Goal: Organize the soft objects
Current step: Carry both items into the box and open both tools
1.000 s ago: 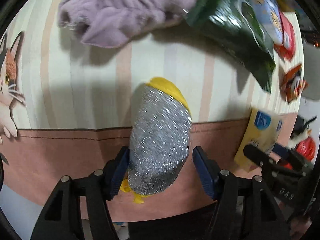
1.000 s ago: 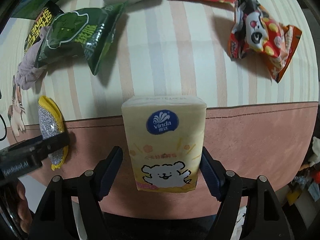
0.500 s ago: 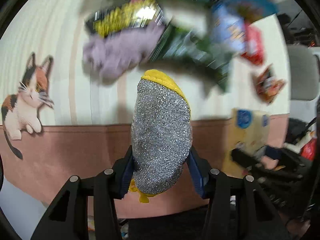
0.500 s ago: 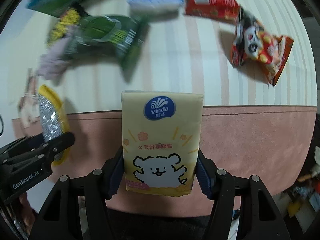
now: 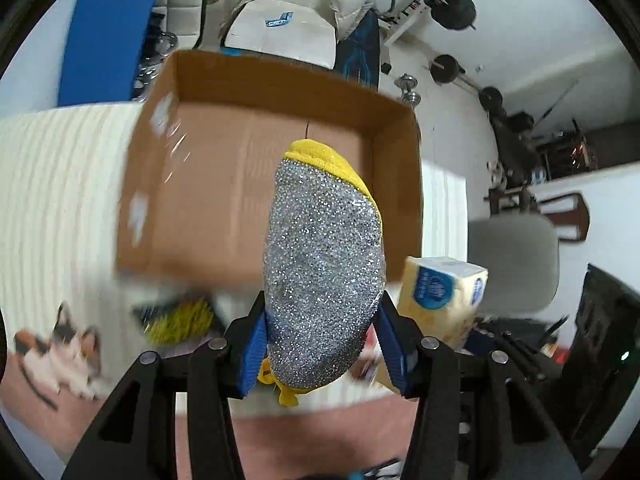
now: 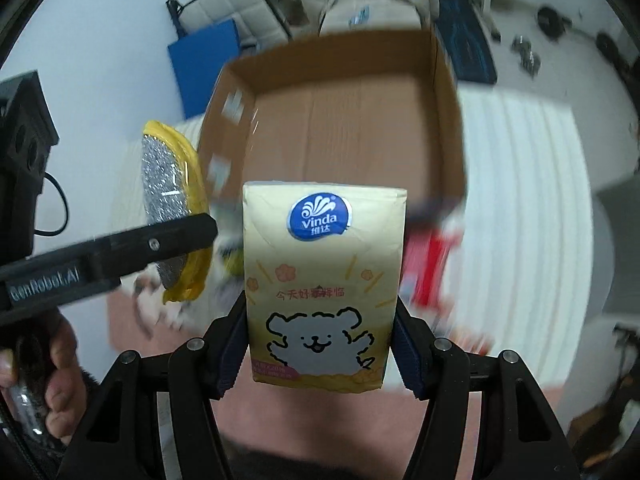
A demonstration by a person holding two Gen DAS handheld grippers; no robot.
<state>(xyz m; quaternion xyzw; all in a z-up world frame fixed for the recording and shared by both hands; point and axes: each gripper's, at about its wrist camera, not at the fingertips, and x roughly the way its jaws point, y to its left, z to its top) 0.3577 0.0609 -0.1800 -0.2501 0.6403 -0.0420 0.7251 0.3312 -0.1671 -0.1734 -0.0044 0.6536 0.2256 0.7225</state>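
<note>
My left gripper is shut on a silver glitter sponge with a yellow back, held up in the air before an open cardboard box. My right gripper is shut on a yellow Vinda tissue pack, also lifted and facing the same box. The tissue pack shows in the left wrist view to the right. The sponge and the left gripper's finger show at the left of the right wrist view.
The box stands on the striped cream tablecloth, whose cat print and pink border lie below. Blurred snack packets lie beneath the box's near wall. A grey chair, a blue mat and gym weights stand beyond.
Both grippers have lifted their objects off the table and tilted up toward the cardboard box, which has come into view. The snack packets have dropped out of sight below.
</note>
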